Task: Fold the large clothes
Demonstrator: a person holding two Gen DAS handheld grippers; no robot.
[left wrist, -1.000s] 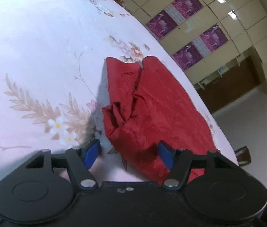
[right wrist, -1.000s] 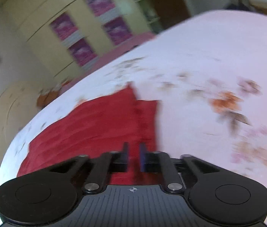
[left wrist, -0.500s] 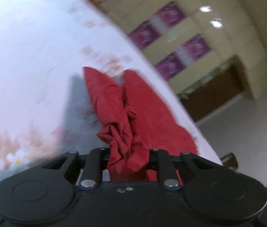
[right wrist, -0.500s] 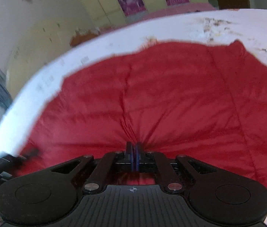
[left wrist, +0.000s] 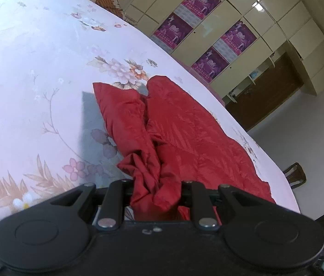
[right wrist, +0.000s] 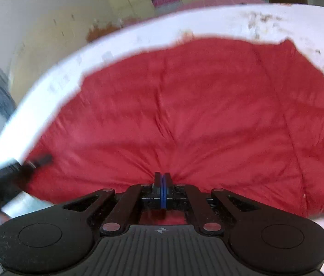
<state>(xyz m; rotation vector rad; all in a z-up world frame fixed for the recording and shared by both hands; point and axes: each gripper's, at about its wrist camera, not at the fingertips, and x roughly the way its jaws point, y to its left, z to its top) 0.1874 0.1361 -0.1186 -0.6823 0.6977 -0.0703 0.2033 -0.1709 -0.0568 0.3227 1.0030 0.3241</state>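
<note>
Red garment (left wrist: 184, 133) bunched in left claw (left wrist: 156, 195); right claw (right wrist: 162, 184) pinching fabric.

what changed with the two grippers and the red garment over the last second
The left gripper, open beside the red garment a second ago, closed on a bunched fold. The right gripper, already nearly shut, swung down over the cloth and now pinches it, creases radiating out. The garment stays on the floral sheet.

Matte black left gripper (left wrist: 156, 191), round side discs, silver pivot screws. Right gripper (right wrist: 161, 184) likewise black, ribbed top plate, blue pads, small crosshair mark.
</note>
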